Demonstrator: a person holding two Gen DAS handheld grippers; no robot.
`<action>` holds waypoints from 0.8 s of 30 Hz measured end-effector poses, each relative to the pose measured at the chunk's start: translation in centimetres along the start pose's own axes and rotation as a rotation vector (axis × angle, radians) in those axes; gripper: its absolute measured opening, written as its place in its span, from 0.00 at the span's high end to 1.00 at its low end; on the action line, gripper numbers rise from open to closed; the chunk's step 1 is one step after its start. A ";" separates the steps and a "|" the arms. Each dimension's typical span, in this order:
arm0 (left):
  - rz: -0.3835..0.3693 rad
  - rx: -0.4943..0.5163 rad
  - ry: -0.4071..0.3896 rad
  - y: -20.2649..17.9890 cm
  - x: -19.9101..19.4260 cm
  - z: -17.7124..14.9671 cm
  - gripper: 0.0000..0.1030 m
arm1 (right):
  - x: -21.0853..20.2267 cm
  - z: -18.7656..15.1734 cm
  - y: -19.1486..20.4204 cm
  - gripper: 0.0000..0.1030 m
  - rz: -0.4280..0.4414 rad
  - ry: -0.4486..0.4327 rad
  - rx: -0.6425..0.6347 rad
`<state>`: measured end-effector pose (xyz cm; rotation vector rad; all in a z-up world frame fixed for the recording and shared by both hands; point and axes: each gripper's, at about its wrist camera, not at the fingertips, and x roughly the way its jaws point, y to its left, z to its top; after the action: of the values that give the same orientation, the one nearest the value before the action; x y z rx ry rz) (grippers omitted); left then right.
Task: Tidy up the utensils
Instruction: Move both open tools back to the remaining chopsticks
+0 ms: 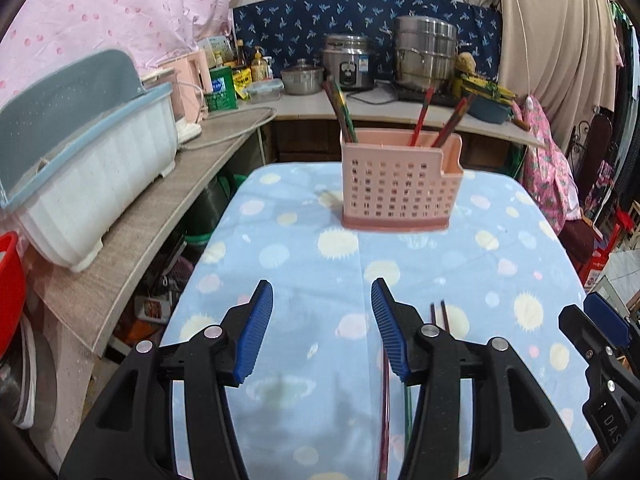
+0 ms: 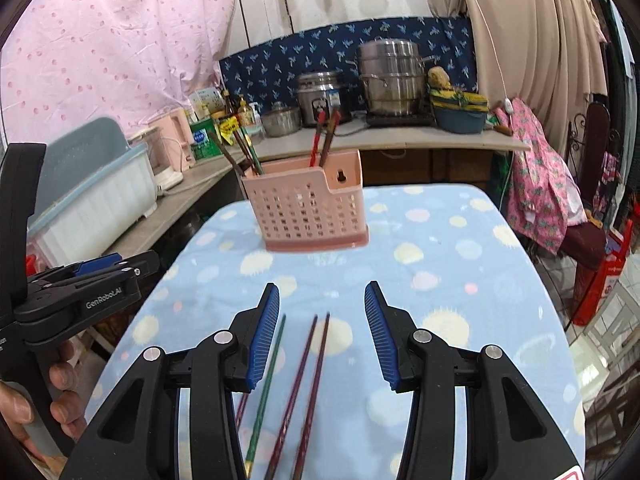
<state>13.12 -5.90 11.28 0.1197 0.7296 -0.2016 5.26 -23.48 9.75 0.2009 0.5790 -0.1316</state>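
Note:
A pink perforated utensil holder (image 1: 400,184) (image 2: 312,208) stands at the far end of a table under a blue spotted cloth (image 1: 304,248) (image 2: 440,264). Several chopsticks stick up out of it. Loose on the cloth lie a green chopstick (image 2: 266,384) and two maroon chopsticks (image 2: 310,380), seen below the gap of my right gripper (image 2: 322,292), which is open and apart from them. My left gripper (image 1: 322,292) is open over bare cloth, with chopstick tips (image 1: 440,314) just right of it. A hand (image 2: 64,376) holds the left gripper.
A white and blue dish rack (image 1: 92,184) sits on the grey counter along the left. Steel pots (image 1: 426,52) and a rice cooker (image 1: 348,64) stand on the back counter. A red basin (image 1: 10,288) is at the left edge. The table drops off on both sides.

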 end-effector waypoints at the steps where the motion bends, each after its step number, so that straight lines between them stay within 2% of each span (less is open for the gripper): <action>1: 0.001 0.000 0.009 0.1 0.1 -0.6 0.51 | 0.0 -0.5 -0.1 0.57 -0.002 0.014 0.003; 9: -0.002 0.032 0.087 -0.3 1.1 -5.5 0.47 | 0.8 -6.4 -0.4 0.58 -0.024 0.135 -0.016; 13: -0.005 0.046 0.118 -0.5 1.5 -7.6 0.40 | 1.1 -9.1 -0.2 0.58 -0.018 0.193 -0.021; 17: -0.002 0.059 0.155 -0.7 1.9 -9.2 0.38 | 1.5 -10.9 0.1 0.58 -0.014 0.229 -0.025; 21: 0.004 0.057 0.181 -0.5 2.1 -10.6 0.31 | 1.9 -12.1 0.6 0.58 -0.009 0.255 -0.032; 24: 0.003 0.059 0.198 -0.3 2.1 -11.5 0.29 | 2.2 -12.8 1.1 0.58 -0.009 0.267 -0.041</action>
<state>7.18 -4.40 1.37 0.1990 0.9204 -0.2103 0.49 -19.69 -1.73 0.1775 0.8481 -0.1026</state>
